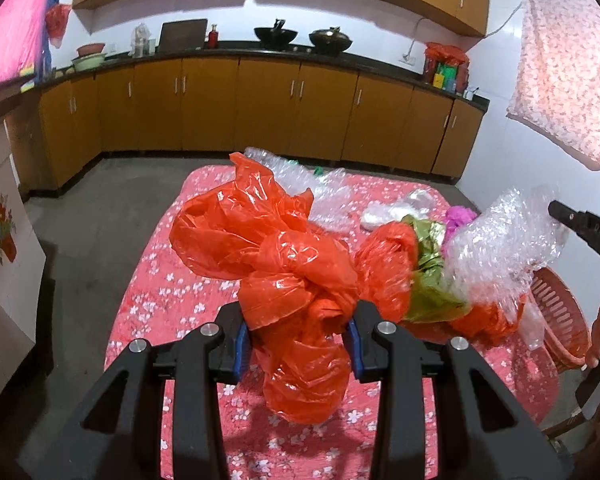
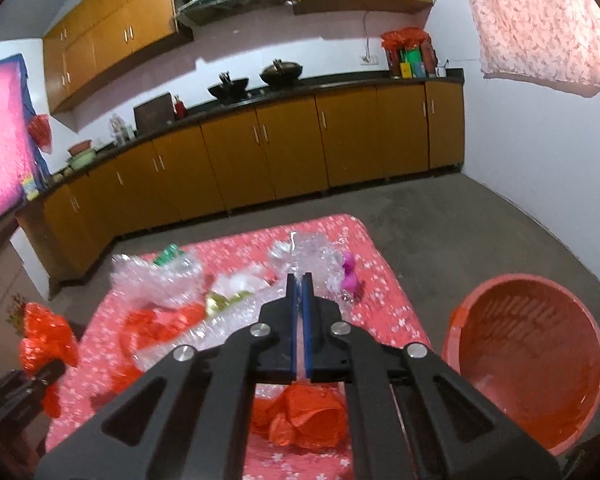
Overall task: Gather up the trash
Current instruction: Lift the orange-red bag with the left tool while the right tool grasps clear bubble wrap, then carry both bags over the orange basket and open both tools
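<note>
While left tongs (image 1: 298, 340) grip an orange bag (image 1: 284, 264), the red basket (image 2: 532, 364) sits apart.

Left gripper (image 1: 298, 334): black angular plastic linkage arms, four round silver pivot bolts, blue ribbed pads (image 1: 242, 344) inside the jaws. Right gripper (image 2: 300, 280): identical black frame, silver bolts, narrow blue pads.

Crumpled orange-red plastic bag (image 1: 284, 264); pink cloth-covered table (image 1: 188, 280) with white blossom print; round salmon-orange plastic basket (image 2: 532, 360); ochre wooden cabinet doors (image 1: 268, 104); blue gripper pads (image 1: 242, 344).
</note>
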Action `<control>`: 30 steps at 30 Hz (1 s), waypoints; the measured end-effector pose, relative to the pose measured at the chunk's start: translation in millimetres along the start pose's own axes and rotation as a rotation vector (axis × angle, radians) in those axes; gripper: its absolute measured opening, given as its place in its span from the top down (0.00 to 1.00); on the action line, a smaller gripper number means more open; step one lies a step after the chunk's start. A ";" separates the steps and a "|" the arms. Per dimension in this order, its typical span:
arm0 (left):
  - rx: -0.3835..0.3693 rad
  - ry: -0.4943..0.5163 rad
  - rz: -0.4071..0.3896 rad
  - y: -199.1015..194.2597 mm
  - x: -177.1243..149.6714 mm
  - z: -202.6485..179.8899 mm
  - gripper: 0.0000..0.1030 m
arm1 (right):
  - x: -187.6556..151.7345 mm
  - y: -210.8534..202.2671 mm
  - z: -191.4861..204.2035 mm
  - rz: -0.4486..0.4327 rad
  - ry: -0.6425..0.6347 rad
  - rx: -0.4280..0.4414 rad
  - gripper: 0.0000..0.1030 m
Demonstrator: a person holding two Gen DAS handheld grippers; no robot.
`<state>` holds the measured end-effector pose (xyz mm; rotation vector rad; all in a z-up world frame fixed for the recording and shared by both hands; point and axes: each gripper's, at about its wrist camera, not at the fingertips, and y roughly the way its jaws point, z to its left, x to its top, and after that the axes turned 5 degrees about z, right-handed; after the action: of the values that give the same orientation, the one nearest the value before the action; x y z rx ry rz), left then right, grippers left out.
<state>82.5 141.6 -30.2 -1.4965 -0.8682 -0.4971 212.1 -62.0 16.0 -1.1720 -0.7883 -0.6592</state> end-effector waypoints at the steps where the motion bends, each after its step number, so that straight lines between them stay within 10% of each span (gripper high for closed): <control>1: -0.003 0.004 -0.005 -1.7 1.4 -2.6 0.64 | 1.7 -3.8 0.0 -0.008 0.001 0.004 0.96; 30: -0.261 0.231 -0.053 0.6 43.2 -133.2 0.64 | 5.8 -86.6 -91.1 -0.140 0.093 -0.148 0.97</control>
<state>134.8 21.7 19.6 -1.6159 -0.6812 -0.8306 163.8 -173.0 50.3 -1.2180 -0.7574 -0.8948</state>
